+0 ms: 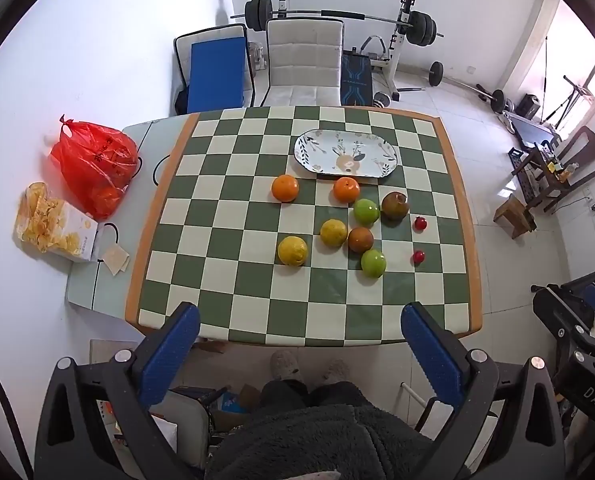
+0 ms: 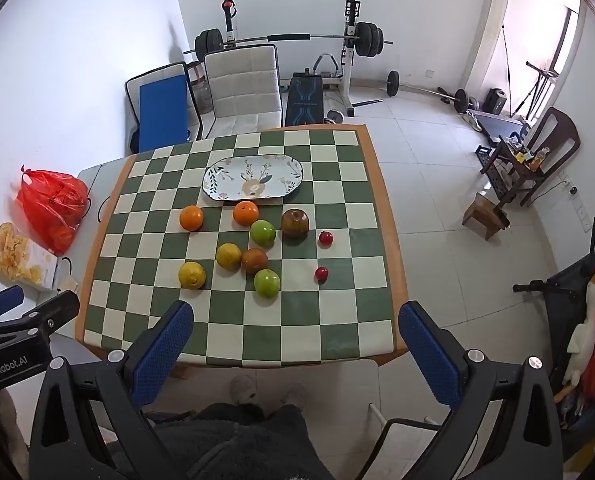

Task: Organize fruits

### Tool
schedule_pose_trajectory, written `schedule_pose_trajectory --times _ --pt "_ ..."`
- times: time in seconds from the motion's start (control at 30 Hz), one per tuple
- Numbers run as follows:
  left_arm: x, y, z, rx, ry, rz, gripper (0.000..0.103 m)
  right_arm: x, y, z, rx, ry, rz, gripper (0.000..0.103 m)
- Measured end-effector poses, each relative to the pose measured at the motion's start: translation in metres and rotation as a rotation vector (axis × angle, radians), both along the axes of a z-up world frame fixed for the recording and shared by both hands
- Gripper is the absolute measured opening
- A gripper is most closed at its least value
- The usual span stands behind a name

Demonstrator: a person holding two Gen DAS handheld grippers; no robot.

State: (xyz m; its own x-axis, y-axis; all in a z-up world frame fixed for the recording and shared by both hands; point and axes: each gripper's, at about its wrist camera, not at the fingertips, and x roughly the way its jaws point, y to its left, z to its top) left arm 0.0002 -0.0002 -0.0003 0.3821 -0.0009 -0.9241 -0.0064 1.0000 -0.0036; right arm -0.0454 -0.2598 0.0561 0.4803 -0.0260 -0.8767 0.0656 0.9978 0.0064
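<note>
On the green-and-cream checkered table (image 1: 233, 312) (image 2: 337, 340) lies an empty oval floral plate (image 1: 381, 162) (image 2: 285, 176) at the back. In front of it sit two oranges (image 1: 285, 188) (image 2: 191, 218), two yellow lemons (image 1: 292, 251) (image 2: 192, 275), two green apples (image 1: 366, 211) (image 2: 267, 283), two brownish fruits (image 1: 394, 206) (image 2: 294, 222) and two small red fruits (image 1: 419, 223) (image 2: 321, 273). My left gripper (image 1: 301, 320) hangs open above the table's near edge, holding nothing. High over the near edge, my right gripper (image 2: 295, 320) is open too.
A red plastic bag (image 1: 93, 164) (image 2: 53, 204) and a chips box (image 1: 57, 224) (image 2: 21, 260) lie on a white side surface to the left. A white chair (image 1: 303, 64) stands behind the table, gym equipment beyond. The person's legs and slippers (image 1: 285, 364) are below.
</note>
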Motion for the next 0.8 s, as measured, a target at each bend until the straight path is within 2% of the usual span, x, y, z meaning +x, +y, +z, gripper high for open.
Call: schedule_pose_trajectory --times 0.8 --pt "0.000 0.000 0.000 0.001 -0.001 0.003 0.103 0.002 0.015 0.002 0.003 0.004 0.006 0.103"
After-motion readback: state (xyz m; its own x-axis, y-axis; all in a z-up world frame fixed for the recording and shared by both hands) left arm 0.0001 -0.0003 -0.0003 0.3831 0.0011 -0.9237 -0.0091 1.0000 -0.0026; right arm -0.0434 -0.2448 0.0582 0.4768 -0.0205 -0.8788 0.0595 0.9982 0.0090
